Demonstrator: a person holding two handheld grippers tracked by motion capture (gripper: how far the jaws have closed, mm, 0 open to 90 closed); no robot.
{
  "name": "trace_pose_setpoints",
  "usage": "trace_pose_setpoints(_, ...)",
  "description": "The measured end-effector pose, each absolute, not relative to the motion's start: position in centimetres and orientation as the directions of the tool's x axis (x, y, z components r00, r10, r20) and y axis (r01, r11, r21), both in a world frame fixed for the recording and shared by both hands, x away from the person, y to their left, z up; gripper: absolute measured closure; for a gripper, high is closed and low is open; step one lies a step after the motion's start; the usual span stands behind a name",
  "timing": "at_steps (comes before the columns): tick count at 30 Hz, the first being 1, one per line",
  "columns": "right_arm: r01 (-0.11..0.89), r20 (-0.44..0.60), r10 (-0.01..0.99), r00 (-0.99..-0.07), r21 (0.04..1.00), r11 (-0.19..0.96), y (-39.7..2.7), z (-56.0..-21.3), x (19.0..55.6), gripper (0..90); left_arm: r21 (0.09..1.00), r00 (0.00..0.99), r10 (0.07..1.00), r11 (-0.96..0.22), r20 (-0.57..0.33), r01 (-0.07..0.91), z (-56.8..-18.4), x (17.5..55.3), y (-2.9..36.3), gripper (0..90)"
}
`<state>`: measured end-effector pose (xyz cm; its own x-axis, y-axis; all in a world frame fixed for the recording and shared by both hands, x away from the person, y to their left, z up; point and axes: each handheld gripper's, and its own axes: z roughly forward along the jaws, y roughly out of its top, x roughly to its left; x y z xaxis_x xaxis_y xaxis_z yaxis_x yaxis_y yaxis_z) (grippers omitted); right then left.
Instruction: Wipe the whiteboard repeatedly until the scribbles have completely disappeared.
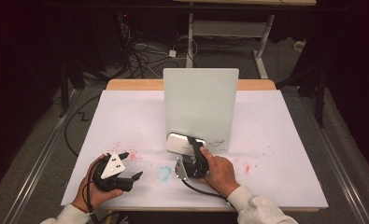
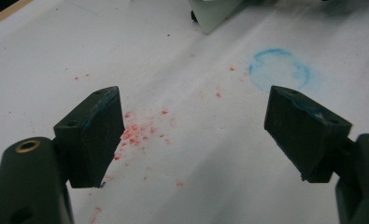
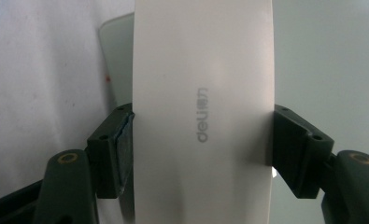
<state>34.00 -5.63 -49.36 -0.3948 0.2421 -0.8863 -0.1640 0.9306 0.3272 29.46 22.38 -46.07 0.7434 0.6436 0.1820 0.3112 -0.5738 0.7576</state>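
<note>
High view: the right gripper [image 1: 195, 150] is clamped across a white eraser block [image 1: 186, 143] at the foot of the upright whiteboard [image 1: 201, 107]. Faint dark pen marks [image 1: 217, 142] remain on the board just right of the eraser, so wiping appears unfinished. The left gripper [image 1: 131, 164] rests on the table sheet [image 1: 285, 140], well left of the board, jaws wide apart and holding nothing.

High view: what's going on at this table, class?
A person works two hand-held grippers. The right gripper is shut on a white eraser block at the foot of an upright whiteboard. The left gripper rests open over the white table cover, near red specks and a blue ring mark.
</note>
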Motion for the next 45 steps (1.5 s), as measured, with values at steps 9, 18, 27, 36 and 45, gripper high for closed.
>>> trace_pose_setpoints(9, -0.120, -0.882, 0.234, -0.410, 0.306, 0.944, -8.9, -49.6, 33.7, 31.3, 0.756, 0.742, 0.645, -0.575, 0.183, 0.314, -46.1, 29.5, 22.4, 19.1)
trace_pose_setpoints(18, -0.064, -0.883, 0.249, -0.398, 0.297, 0.953, -13.1, -49.3, 33.6, 31.3, 0.755, 0.741, 0.646, -0.574, 0.182, 0.316, -46.1, 29.5, 22.3, 19.1)
trace_pose_setpoints(27, -0.030, -0.897, 0.244, -0.368, 0.274, 0.961, -15.8, -49.4, 33.5, 31.3, 0.754, 0.740, 0.648, -0.575, 0.183, 0.317, -46.1, 29.5, 22.3, 19.1)
trace_pose_setpoints(36, -0.079, -0.901, 0.226, -0.371, 0.274, 0.959, -12.5, -49.4, 33.7, 31.3, 0.754, 0.741, 0.647, -0.576, 0.182, 0.318, -46.1, 29.5, 22.2, 19.1)
trace_pose_setpoints(45, -0.136, -0.896, 0.216, -0.388, 0.287, 0.948, -8.1, -49.2, 34.0, 31.3, 0.757, 0.743, 0.645, -0.573, 0.179, 0.316, -46.1, 29.5, 22.3, 19.1)
